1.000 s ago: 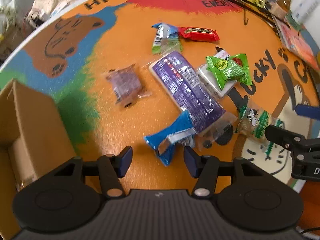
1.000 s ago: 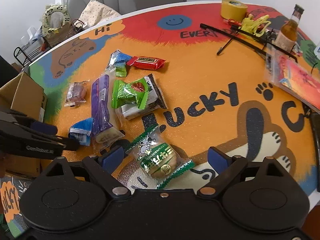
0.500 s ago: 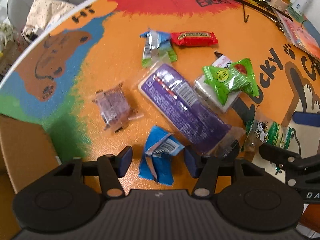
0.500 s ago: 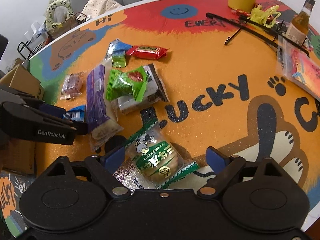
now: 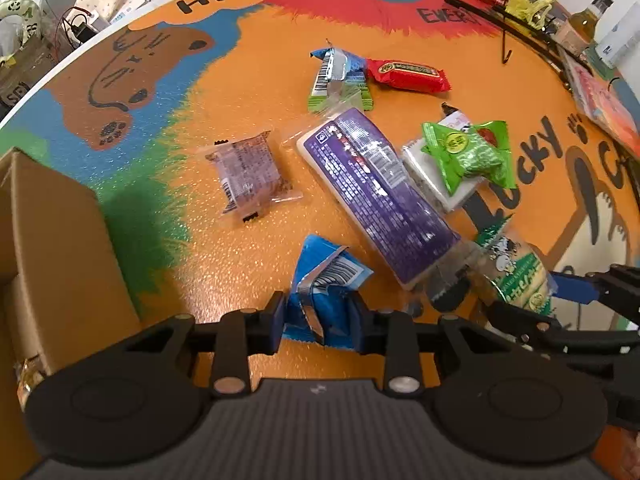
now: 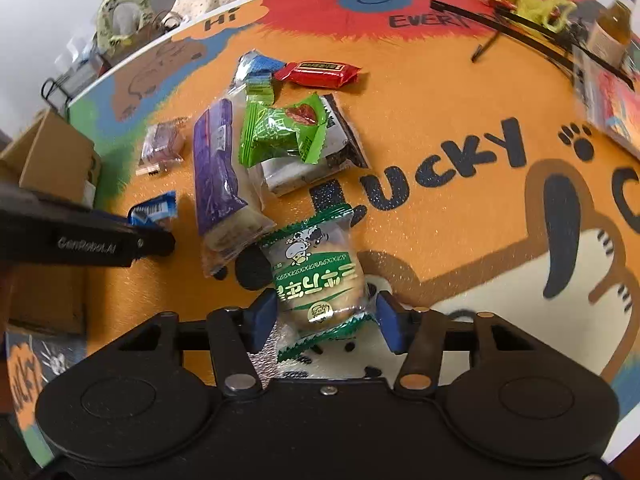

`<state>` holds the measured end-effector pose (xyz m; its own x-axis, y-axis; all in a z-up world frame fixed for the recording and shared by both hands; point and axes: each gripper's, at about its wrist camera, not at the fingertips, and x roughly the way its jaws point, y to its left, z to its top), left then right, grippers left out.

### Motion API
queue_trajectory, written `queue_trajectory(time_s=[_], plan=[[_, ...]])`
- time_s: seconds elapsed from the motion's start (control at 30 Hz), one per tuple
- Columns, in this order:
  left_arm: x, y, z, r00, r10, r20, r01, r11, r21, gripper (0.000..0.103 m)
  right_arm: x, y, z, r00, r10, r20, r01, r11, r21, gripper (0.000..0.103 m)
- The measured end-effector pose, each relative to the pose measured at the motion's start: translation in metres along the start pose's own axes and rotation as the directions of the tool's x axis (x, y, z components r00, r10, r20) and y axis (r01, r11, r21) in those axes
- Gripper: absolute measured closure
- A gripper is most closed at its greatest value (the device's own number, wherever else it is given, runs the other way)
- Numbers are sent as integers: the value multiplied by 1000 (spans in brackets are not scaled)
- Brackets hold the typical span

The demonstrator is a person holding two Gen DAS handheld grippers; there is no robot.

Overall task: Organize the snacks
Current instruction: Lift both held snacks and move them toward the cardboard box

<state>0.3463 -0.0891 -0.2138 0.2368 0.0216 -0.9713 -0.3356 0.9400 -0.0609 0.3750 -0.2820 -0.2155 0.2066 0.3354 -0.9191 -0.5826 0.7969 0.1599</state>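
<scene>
Both grippers have just been closing: the left gripper (image 5: pixel 318 316) now pinches the crumpled blue snack packet (image 5: pixel 324 296), earlier lying loose between its pads, and the right gripper (image 6: pixel 326 314) clamps the green-and-white cookie packet (image 6: pixel 318 276). Each packet rests on the painted tabletop (image 6: pixel 420 92). Just beside them lies a long purple packet (image 5: pixel 380 196); beyond it, a bright green packet (image 5: pixel 466 154) atop a white one. A cardboard box (image 5: pixel 44 240) stands at left.
</scene>
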Motion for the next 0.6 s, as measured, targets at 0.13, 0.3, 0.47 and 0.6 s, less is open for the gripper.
queue_trajectory(time_s=[0.13, 0.3, 0.47, 0.6], plan=[[-15, 0, -7, 1000, -20, 13, 20, 1000, 17, 72, -6, 5, -6, 1000, -6, 17, 5, 999, 44, 57], [-31, 4, -14, 998, -51, 25, 49, 997, 59, 72, -17, 20, -16, 997, -55, 50, 49, 993, 109, 58], [-57, 13, -24, 994, -91, 56, 83, 989, 123, 72, -38, 45, -24, 990, -109, 94, 91, 980, 176, 58], [-77, 22, -32, 989, -123, 79, 110, 982, 151, 72, -54, 69, -28, 982, -134, 134, 107, 975, 196, 58]])
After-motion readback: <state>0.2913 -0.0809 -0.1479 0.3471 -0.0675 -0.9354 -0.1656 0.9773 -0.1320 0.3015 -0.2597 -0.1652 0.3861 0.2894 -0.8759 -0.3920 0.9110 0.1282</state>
